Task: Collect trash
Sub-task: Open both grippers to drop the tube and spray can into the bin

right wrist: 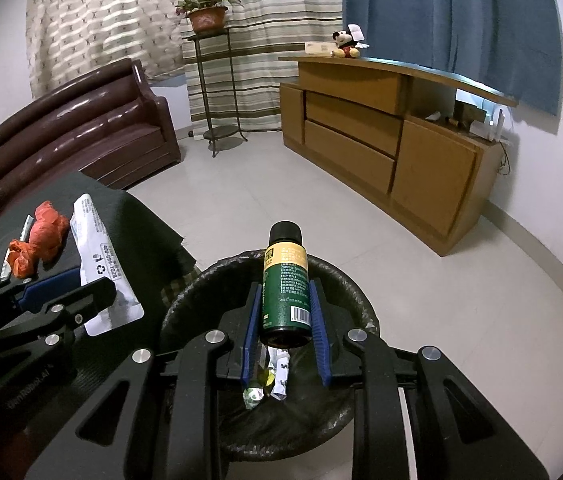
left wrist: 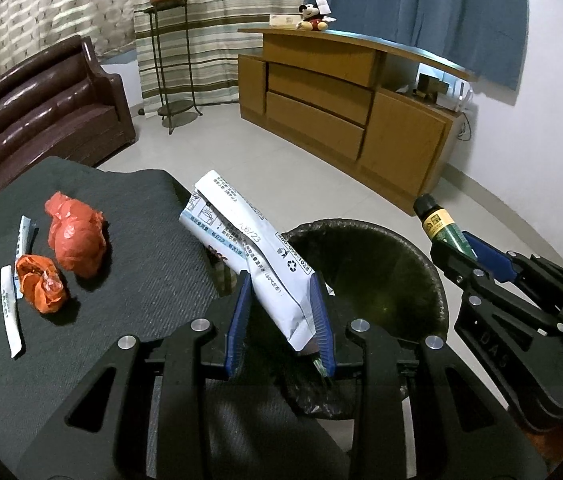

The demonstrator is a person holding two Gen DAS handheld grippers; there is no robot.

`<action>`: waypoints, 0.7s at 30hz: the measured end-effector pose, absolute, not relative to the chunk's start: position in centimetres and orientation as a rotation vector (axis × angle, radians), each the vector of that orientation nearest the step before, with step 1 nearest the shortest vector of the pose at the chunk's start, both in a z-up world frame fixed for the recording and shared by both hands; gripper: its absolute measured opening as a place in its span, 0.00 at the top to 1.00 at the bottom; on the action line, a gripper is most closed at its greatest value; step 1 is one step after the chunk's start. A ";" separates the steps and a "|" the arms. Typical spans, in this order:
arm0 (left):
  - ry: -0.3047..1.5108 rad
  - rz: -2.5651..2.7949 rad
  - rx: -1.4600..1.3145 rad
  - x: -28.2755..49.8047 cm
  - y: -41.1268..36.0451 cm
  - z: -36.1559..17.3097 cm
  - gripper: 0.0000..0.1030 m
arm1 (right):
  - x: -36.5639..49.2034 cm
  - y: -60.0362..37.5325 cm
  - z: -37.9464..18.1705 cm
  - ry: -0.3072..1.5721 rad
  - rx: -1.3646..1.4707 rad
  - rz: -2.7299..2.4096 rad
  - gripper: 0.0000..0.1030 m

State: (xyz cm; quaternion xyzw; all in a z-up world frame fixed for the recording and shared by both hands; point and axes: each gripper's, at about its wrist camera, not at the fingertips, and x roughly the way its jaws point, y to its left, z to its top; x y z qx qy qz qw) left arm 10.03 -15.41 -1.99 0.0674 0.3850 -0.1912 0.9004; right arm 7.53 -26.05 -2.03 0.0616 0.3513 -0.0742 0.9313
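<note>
a tiled room with a brown sofa (left wrist: 41,108) along the left wall, a striped curtain (right wrist: 241,12) behind a metal plant stand (left wrist: 171,60), and a wooden cabinet (left wrist: 341,108) under a blue curtain (left wrist: 421,4); a soft toy (left wrist: 313,16) sits on the cabinet top. in front is a table (left wrist: 121,280) under dark grey cloth, and a bin (right wrist: 201,292) lined with a black bag stands on the floor just off its right edge.

the left gripper (left wrist: 281,316) is clenched on the lower end of a white pouch (left wrist: 249,240), which sticks up tilted above the table's right edge, beside the bin's rim. the right gripper (right wrist: 285,328) is clamped around a green bottle (right wrist: 285,284) with a black cap, held over the bin's mouth, its base toward the camera. a few wrappers (right wrist: 269,380) already lie at the bottom of the bin.

left on the cloth, toward the table's left side, are two crumpled orange bags (left wrist: 75,240), touching or nearly so, and two thin white sachets (left wrist: 11,316) just beside them. nothing stands between either gripper and the bin opening.
</note>
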 end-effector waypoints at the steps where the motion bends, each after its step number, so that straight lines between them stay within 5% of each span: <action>1: 0.798 -0.397 0.141 10.0 -15.5 -2.1 0.72 | 7.6 -26.1 -2.1 0.721 0.126 -0.152 0.76; 11: 0.816 -0.398 0.150 10.7 -15.8 -2.7 0.70 | 8.0 -26.5 -2.6 0.736 0.134 -0.159 0.76; 15: 0.817 -0.389 0.146 11.0 -15.5 -2.7 0.55 | 8.0 -26.6 -2.7 0.734 0.136 -0.165 0.72; 21: 0.821 -0.379 0.133 11.1 -15.4 -2.7 0.48 | 7.7 -26.8 -2.4 0.718 0.135 -0.178 0.70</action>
